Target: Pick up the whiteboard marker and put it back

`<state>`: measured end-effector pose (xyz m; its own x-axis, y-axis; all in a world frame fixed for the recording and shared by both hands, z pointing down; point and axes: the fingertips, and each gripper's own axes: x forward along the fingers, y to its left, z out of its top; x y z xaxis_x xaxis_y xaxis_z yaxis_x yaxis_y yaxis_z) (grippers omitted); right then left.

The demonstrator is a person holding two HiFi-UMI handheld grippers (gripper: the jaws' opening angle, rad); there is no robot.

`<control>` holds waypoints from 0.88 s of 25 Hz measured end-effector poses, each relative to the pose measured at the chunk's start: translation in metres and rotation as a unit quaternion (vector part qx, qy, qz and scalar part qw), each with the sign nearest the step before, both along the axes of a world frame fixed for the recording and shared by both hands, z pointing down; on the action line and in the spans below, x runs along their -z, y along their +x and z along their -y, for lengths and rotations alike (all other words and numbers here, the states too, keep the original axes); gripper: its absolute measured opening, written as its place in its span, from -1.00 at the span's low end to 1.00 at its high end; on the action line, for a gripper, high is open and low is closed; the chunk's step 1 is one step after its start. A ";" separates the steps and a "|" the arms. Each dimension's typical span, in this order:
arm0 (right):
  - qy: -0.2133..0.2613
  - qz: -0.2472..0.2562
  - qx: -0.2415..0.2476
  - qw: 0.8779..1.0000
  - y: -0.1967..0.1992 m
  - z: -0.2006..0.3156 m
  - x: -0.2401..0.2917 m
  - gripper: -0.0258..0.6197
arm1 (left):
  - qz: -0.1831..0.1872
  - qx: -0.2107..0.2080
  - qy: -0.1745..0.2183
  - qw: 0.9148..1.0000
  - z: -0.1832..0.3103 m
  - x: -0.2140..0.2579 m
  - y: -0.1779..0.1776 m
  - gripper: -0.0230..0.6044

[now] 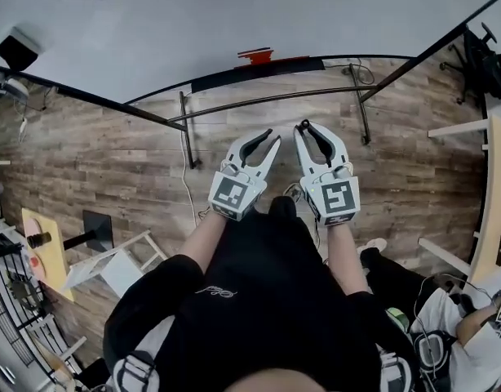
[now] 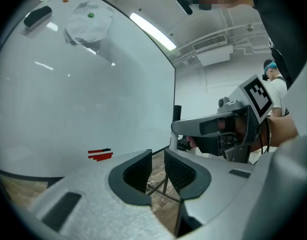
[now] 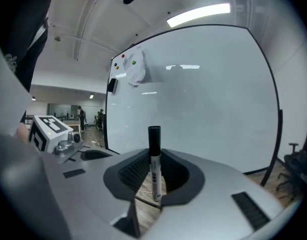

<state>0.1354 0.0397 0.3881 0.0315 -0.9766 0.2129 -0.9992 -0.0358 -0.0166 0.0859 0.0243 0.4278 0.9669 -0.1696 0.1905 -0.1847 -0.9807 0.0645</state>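
Wood-plank floor (image 1: 112, 162) underfoot in the head view, with a black-clad torso (image 1: 259, 300) nearest at 6 o'clock and both forearms reaching toward 12. Left gripper (image 1: 272, 140) and right gripper (image 1: 305, 126) side by side at centre, near each other yet apart, marker cubes facing up.

Left gripper (image 2: 157, 156) released: pads a narrow gap apart, only floor showing between them.

Right gripper (image 3: 154, 156) clenched on the whiteboard marker (image 3: 155, 162), pads pressing its white barrel from both sides. Long axis of the marker running from 6 to 12 o'clock in the right gripper view, square across the jaws. Black cap at 12, standing clear above the pads; lower end of the barrel at 6, just below them. Held in the air short of the board, not touching it.

Beyond the jaws, low down, black stand bars (image 1: 275, 100) over the floor. Farther on, whiteboard (image 3: 193, 94) filling the background, its face straight ahead across open air.

Red item (image 1: 257, 55) on the board's ledge at 12 o'clock in the head view, at 9 o'clock of the jaws in the left gripper view. High on the board at 11 o'clock in the right gripper view, white cloth (image 3: 135, 70) with coloured magnets, and a dark eraser (image 3: 112, 85) just below at the edge.

Office chair (image 3: 298, 164) at 3 o'clock past the board's frame. Seated person (image 1: 471, 325) at 4 o'clock in the head view.
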 end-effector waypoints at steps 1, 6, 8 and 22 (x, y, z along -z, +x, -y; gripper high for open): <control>-0.005 -0.019 0.002 1.000 0.006 -0.003 -0.001 -0.76 | 0.004 0.008 -0.004 1.000 -0.002 -0.001 0.003 -0.71; -0.019 -0.051 0.022 0.998 0.012 0.000 -0.008 -0.75 | 0.032 0.067 -0.010 0.997 0.008 -0.007 -0.002 -0.74; -0.030 -0.059 0.029 0.997 0.009 0.009 -0.011 -0.76 | 0.032 0.092 -0.013 0.995 0.019 -0.006 -0.007 -0.78; -0.127 -0.231 0.109 0.959 -0.025 0.113 -0.029 -0.75 | -0.002 0.178 -0.025 0.984 0.126 -0.002 -0.053 -0.91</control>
<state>0.1108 -0.0736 0.4170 -0.0184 -0.8894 0.4568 -0.8821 0.2295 0.4113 0.0329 -0.1013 0.4299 0.8488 -0.4884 0.2026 -0.5156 -0.8494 0.1122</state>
